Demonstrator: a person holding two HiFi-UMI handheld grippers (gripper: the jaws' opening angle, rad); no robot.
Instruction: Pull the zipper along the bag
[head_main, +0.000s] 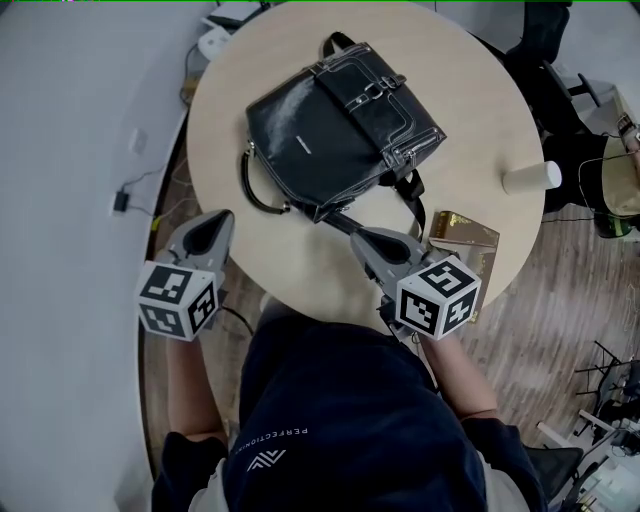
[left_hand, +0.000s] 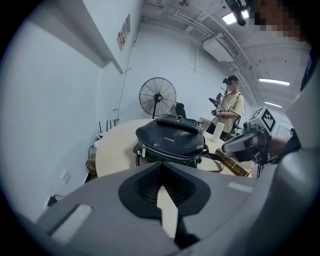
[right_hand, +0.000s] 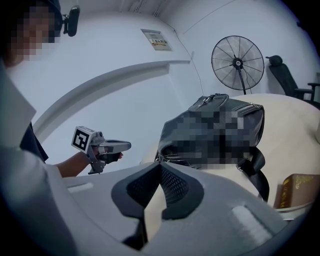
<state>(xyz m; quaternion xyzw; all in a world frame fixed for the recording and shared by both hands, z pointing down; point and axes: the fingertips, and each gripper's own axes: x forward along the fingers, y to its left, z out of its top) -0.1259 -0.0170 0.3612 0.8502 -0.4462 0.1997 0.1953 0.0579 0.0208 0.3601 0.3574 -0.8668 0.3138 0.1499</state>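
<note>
Black bag (head_main: 335, 130) lies on the round tabletop (head_main: 480, 110), strap toward the person. Left tool (head_main: 218, 222): near the bag's left handle, apart from it, jaws closed, empty. Right tool (head_main: 360, 236): close by the bag's strap on the person's side, jaws closed, nothing gripped.
</note>
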